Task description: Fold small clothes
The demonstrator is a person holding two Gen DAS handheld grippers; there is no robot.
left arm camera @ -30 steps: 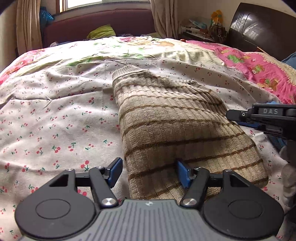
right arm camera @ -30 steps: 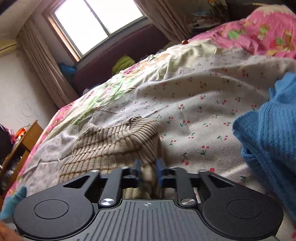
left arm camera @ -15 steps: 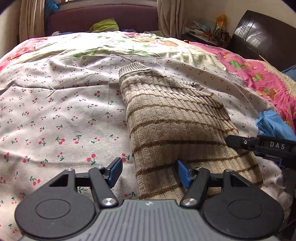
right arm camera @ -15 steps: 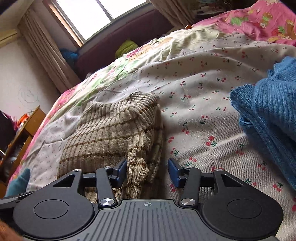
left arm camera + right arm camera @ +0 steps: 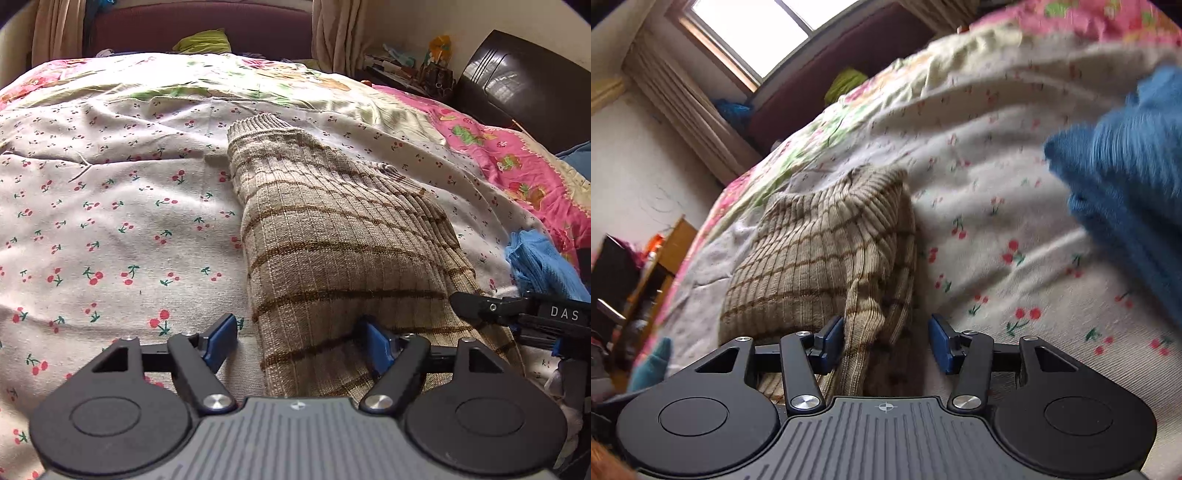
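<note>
Cherry-print bedsheet (image 5: 110, 229) covers the bed, and a folded beige striped sweater (image 5: 332, 236) lies on it. Left hand-held gripper (image 5: 299, 341) stands with jaws apart over the sweater's near edge. Right hand-held gripper (image 5: 886, 341) is likewise spread at the sweater's right side, a blue knit garment (image 5: 1130, 177) lying further right.

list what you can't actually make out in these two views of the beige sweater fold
- Near edge of the beige sweater: left wrist view, hidden behind the left gripper body.
- Blue knit garment: right wrist view, motion-blurred and cut by the right edge; its type is unclear.
- Right gripper: in the left wrist view only one finger shows, cut by the edge.
- Sweater underside and layer count: hidden by its own top fold.
</note>
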